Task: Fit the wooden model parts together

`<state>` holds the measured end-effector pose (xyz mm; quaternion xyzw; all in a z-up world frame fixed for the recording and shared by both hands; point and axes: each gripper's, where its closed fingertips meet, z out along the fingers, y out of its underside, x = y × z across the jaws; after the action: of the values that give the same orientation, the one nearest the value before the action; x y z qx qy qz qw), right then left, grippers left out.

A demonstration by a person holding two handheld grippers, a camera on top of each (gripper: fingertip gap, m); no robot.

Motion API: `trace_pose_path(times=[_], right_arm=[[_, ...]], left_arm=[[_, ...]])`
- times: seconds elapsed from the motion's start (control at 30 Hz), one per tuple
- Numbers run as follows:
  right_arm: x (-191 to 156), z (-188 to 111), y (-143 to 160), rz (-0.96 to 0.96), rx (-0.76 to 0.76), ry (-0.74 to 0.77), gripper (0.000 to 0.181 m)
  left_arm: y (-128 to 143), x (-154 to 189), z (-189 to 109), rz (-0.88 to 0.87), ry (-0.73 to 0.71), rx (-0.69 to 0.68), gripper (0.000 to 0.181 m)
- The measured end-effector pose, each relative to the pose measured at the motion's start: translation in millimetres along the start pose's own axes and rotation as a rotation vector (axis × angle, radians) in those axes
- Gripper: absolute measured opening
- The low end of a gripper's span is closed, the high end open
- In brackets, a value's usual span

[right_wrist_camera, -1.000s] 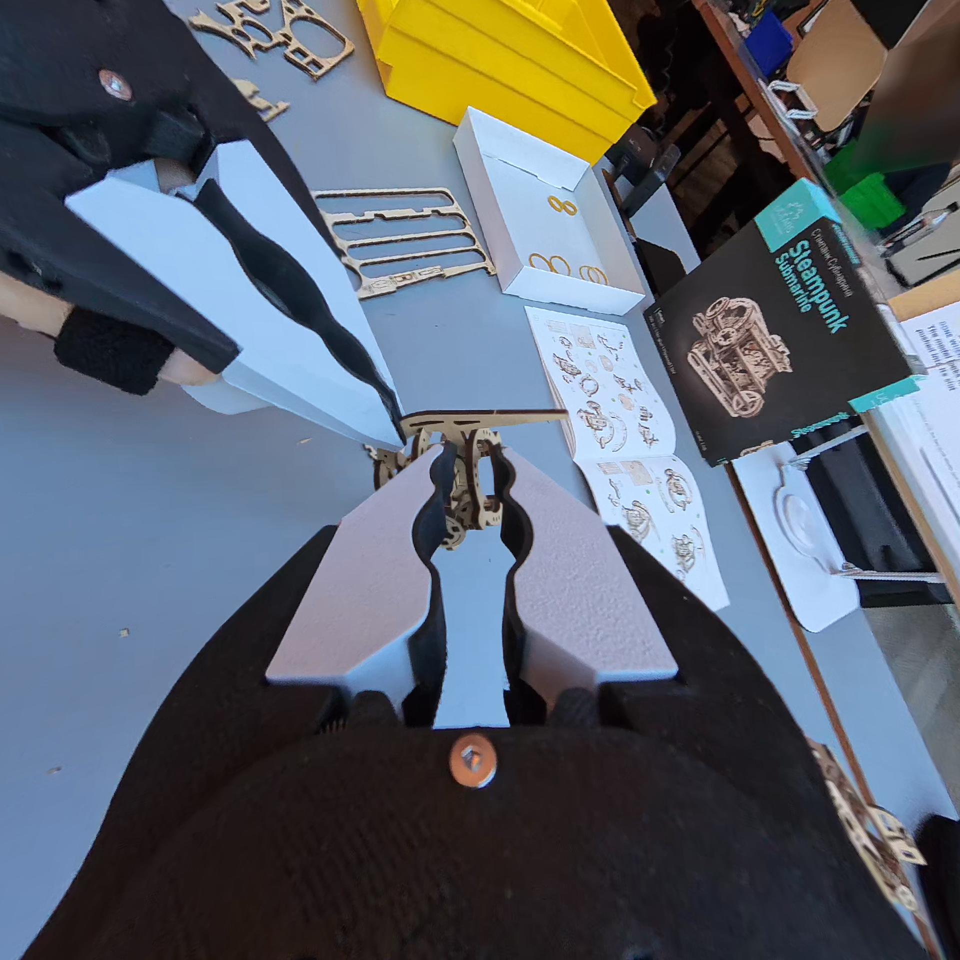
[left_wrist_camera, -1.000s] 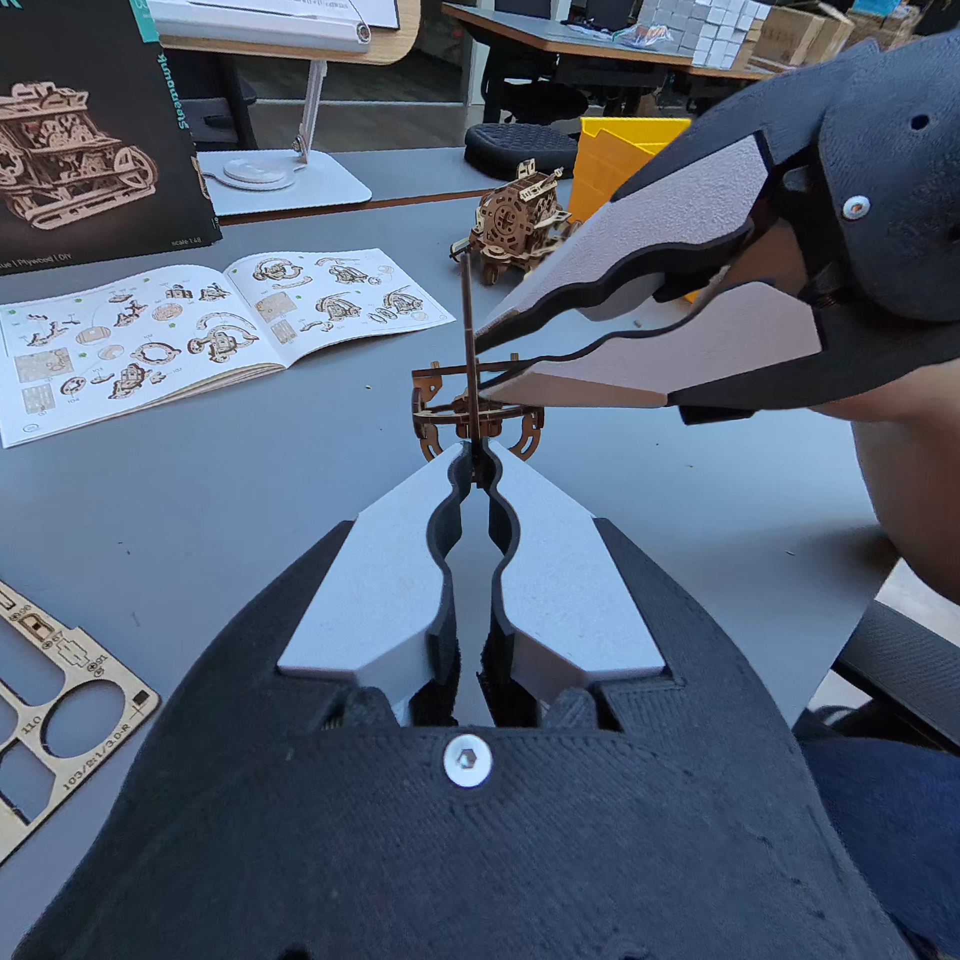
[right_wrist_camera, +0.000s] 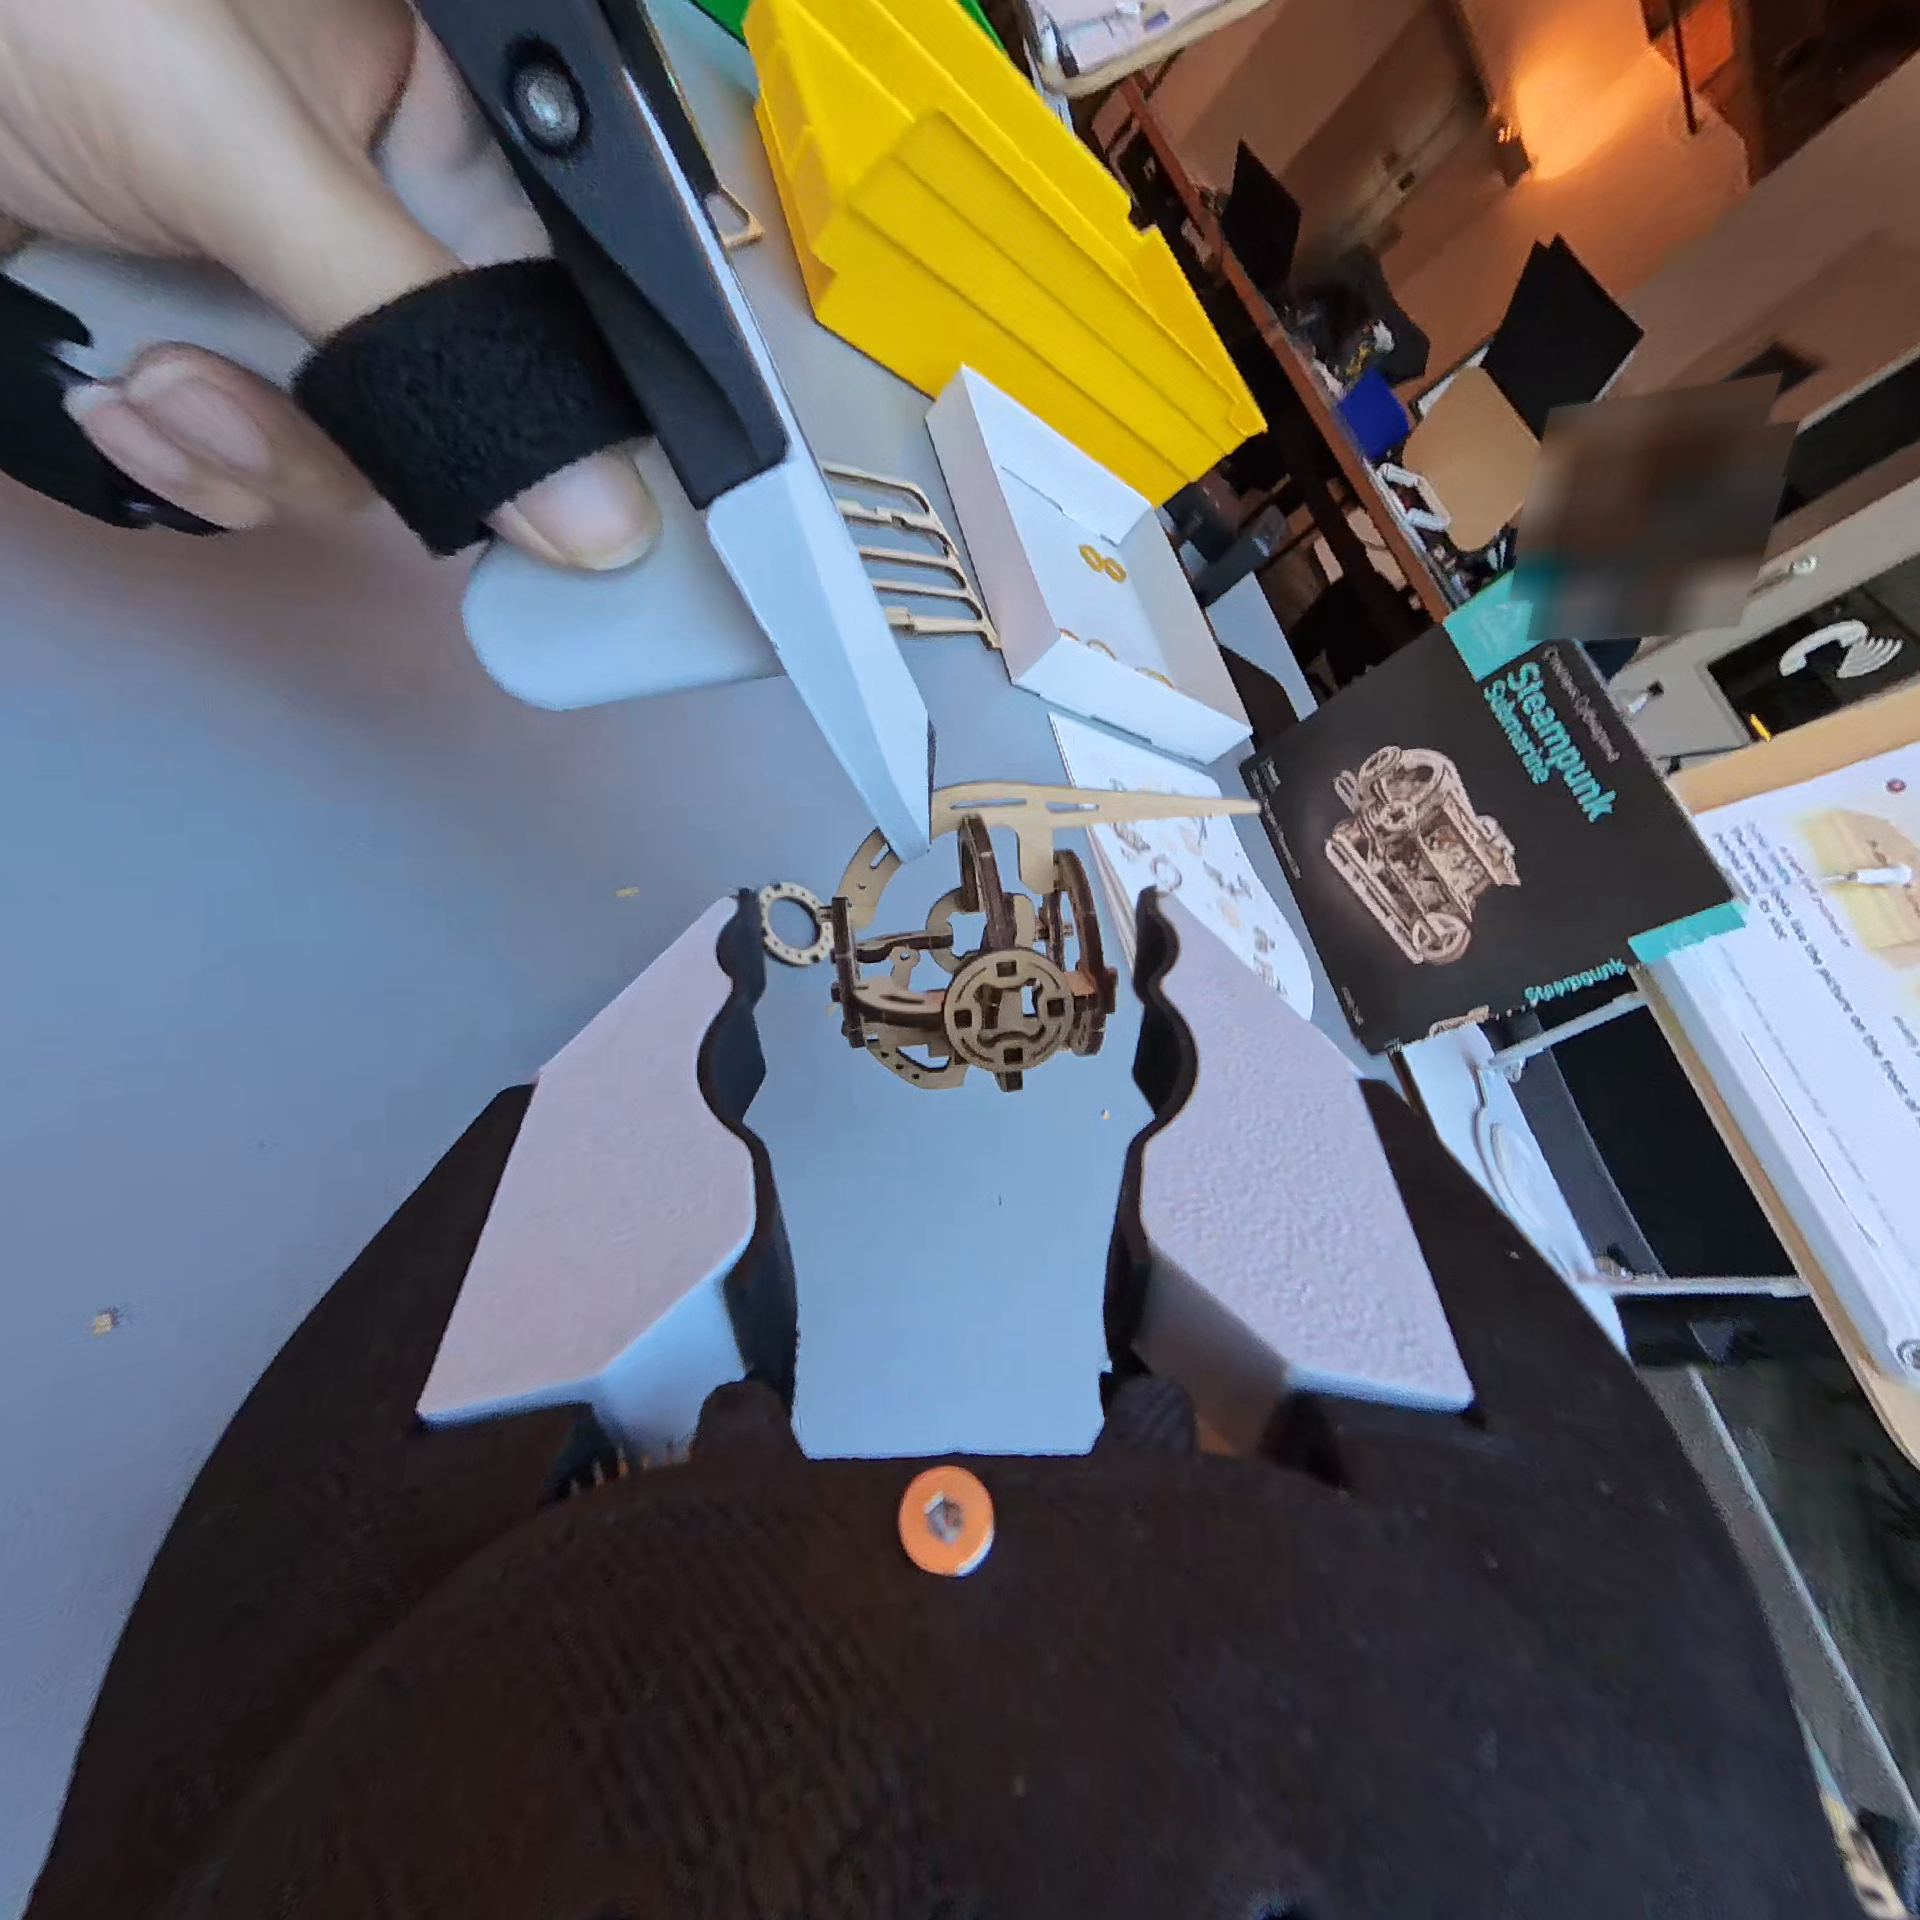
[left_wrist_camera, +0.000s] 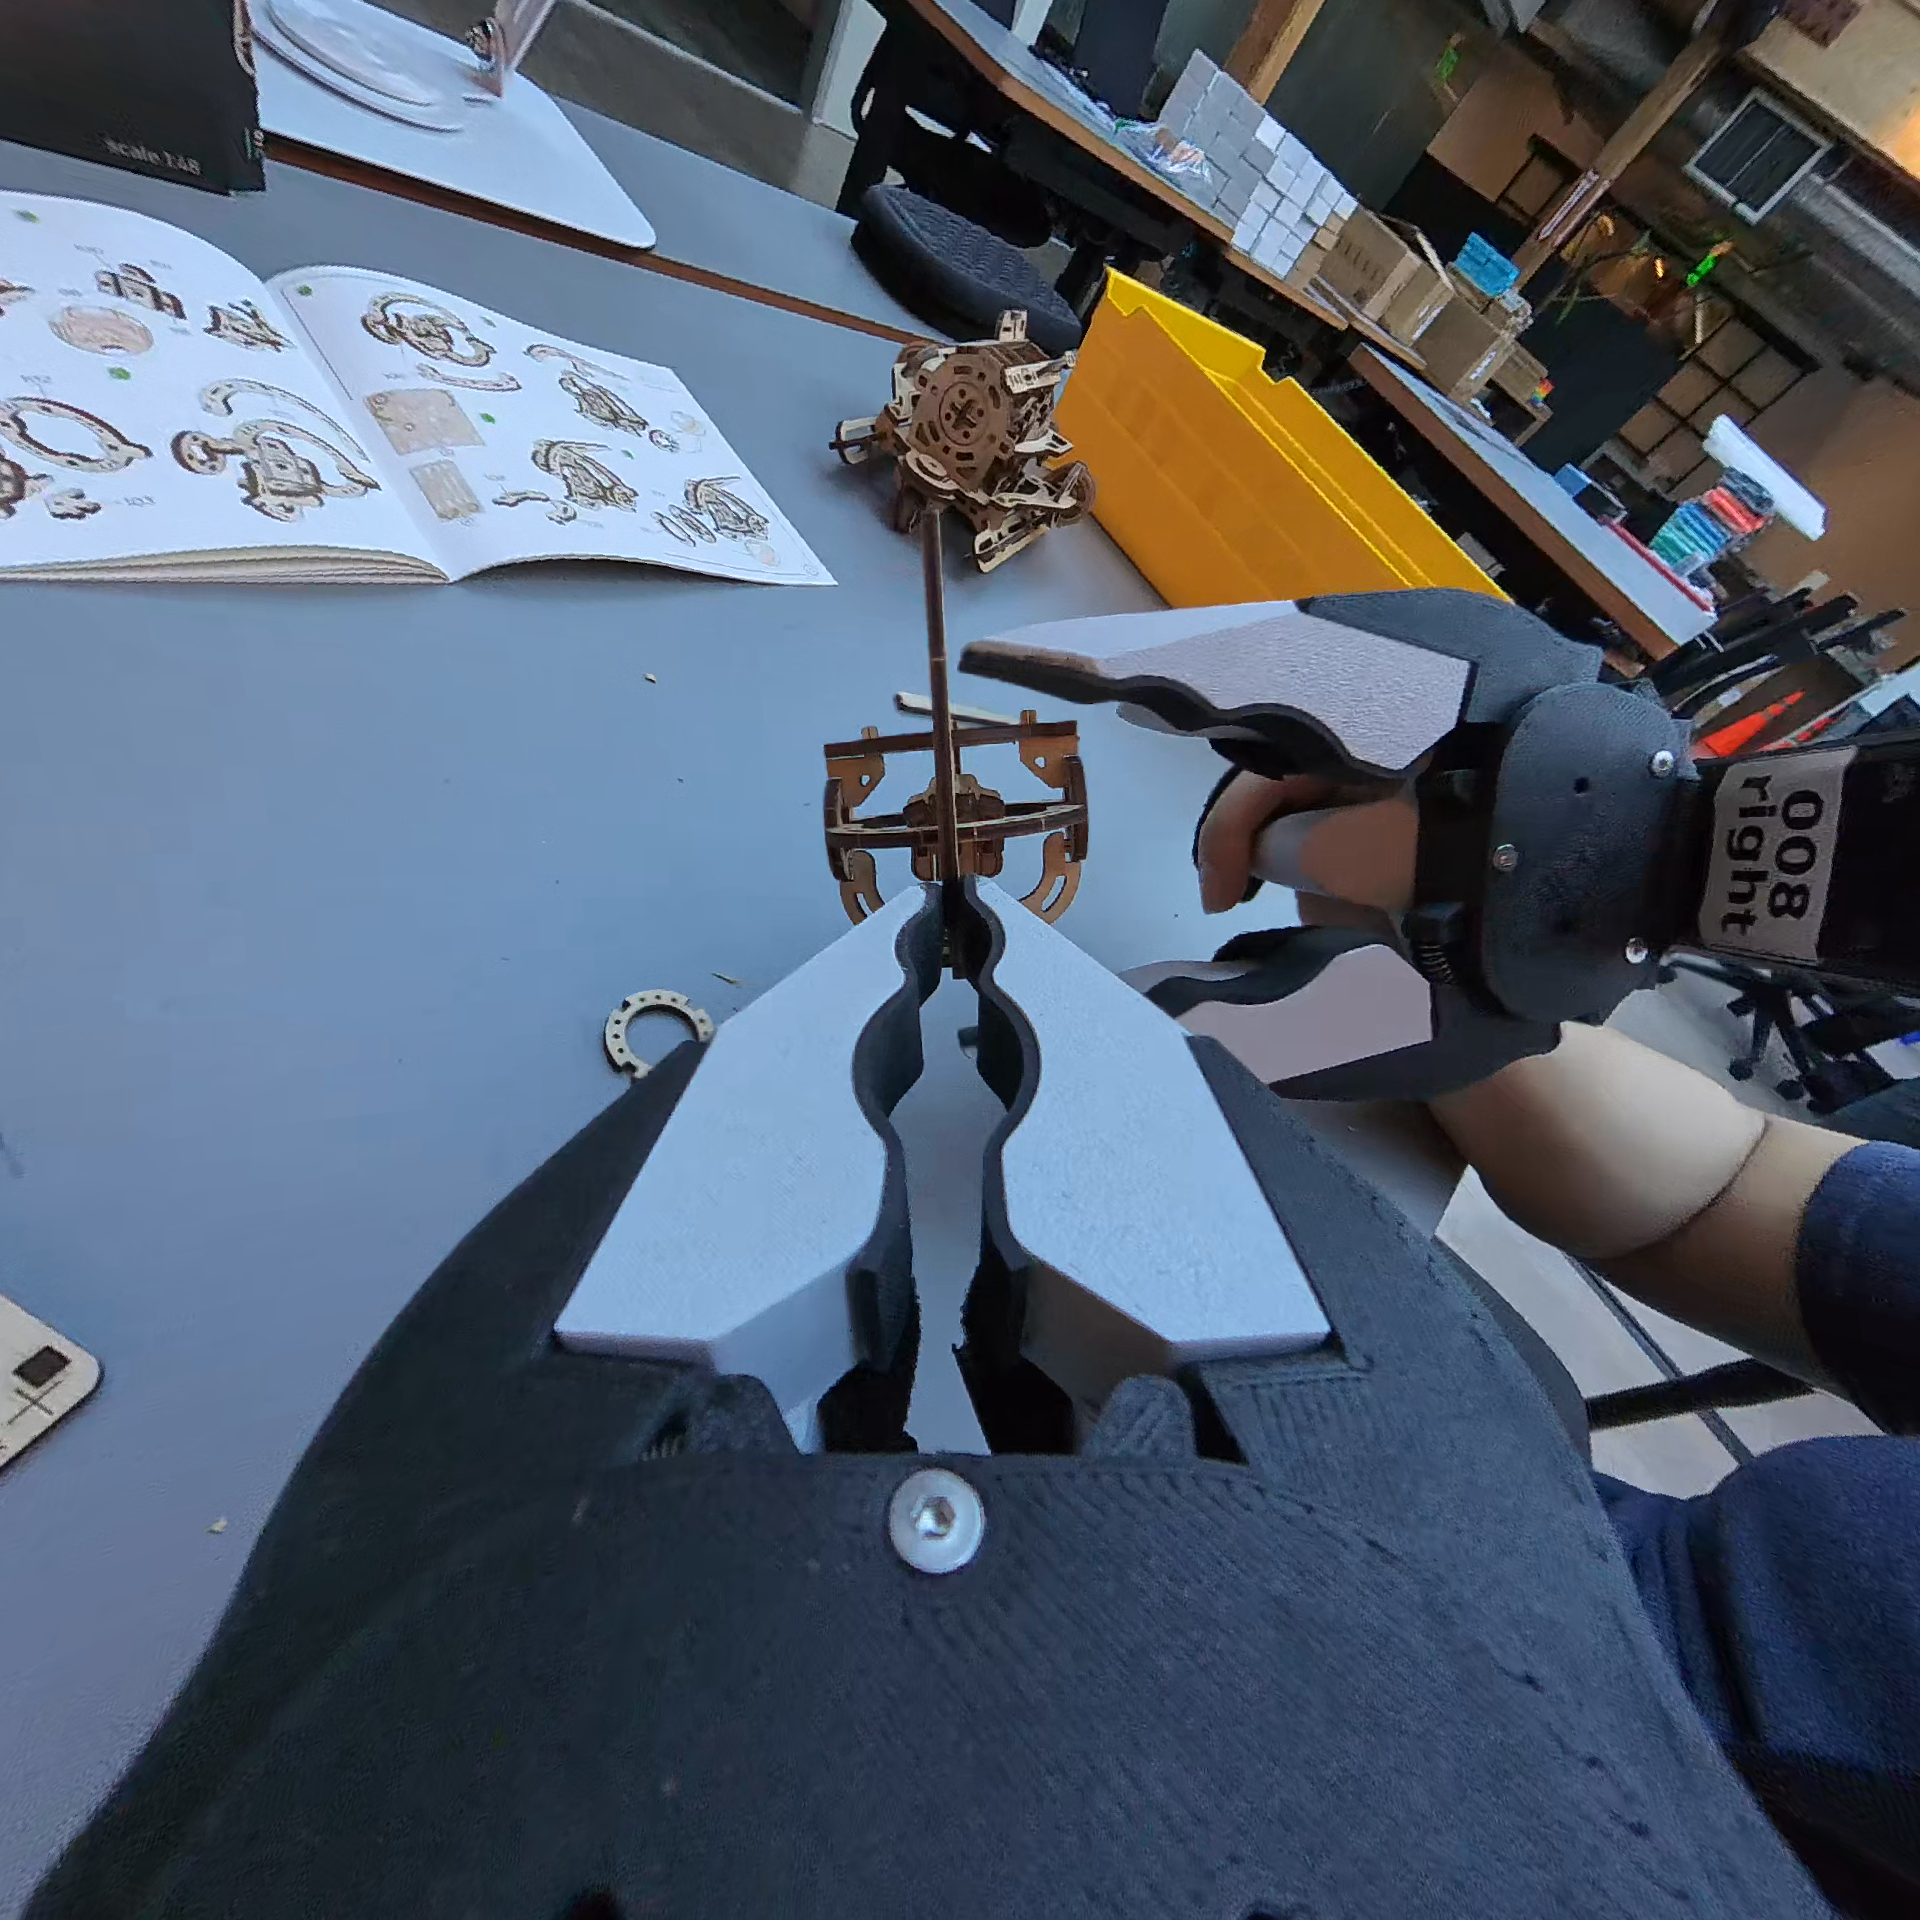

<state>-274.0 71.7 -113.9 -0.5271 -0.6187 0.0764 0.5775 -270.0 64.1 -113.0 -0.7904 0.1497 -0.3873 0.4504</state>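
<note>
Across the grey desk [left_wrist_camera: 312, 831] bare surface spreads to the left and in front of the wooden model [left_wrist_camera: 951, 821], which is held just above it. Further back lie an open booklet [left_wrist_camera: 343, 416], yellow bins [left_wrist_camera: 1247, 468] along the far edge, and a finished model [left_wrist_camera: 977, 436]. Left claw [left_wrist_camera: 951, 904] is pinched tight on the model's thin upright strip. Right claw [right_wrist_camera: 940, 935] stands wide apart, its fingers either side of the model without touching. A small wooden ring [left_wrist_camera: 655, 1029] lies on the desk beside the left claw.
</note>
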Motion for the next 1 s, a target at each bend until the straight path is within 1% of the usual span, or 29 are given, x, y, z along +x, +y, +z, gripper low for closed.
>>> trace_pose_path(times=[0.03,0.1,0.13,0.17,0.3,0.37,0.43,0.53,0.67,0.83,1.0], right_arm=[[2,2,5,0.002,-0.028,0.016,0.066],[3,4,13,-0.025,-0.076,0.026,0.063],[5,4,14,-0.035,-0.082,0.041,0.058],[6,3,14,-0.048,-0.077,0.047,0.057],[8,0,9,-0.067,-0.040,0.058,0.057],[8,0,8,-0.112,-0.035,0.070,0.060],[8,1,9,-0.148,-0.046,0.081,0.062],[1,4,11,-0.169,-0.063,0.057,0.055],[1,6,16,-0.095,-0.098,0.032,0.055],[-3,5,21,-0.184,-0.118,0.017,0.055],[0,5,20,-0.192,-0.133,0.045,0.056]], left_arm=[[0,0,0,0.002,-0.003,0.000,0.000],[0,1,1,0.000,0.000,0.005,0.000],[0,2,1,-0.001,0.001,0.003,0.001],[0,2,2,-0.002,0.005,0.004,0.001],[-2,4,1,-0.023,0.030,0.016,0.001],[-1,3,1,-0.019,0.026,0.002,0.000],[0,2,1,-0.006,0.015,-0.008,0.001],[3,1,3,0.045,-0.023,-0.025,0.000],[3,0,5,0.061,-0.043,-0.031,0.001],[9,-1,8,0.094,-0.062,-0.075,0.000],[6,2,9,0.119,-0.069,-0.075,0.000]])
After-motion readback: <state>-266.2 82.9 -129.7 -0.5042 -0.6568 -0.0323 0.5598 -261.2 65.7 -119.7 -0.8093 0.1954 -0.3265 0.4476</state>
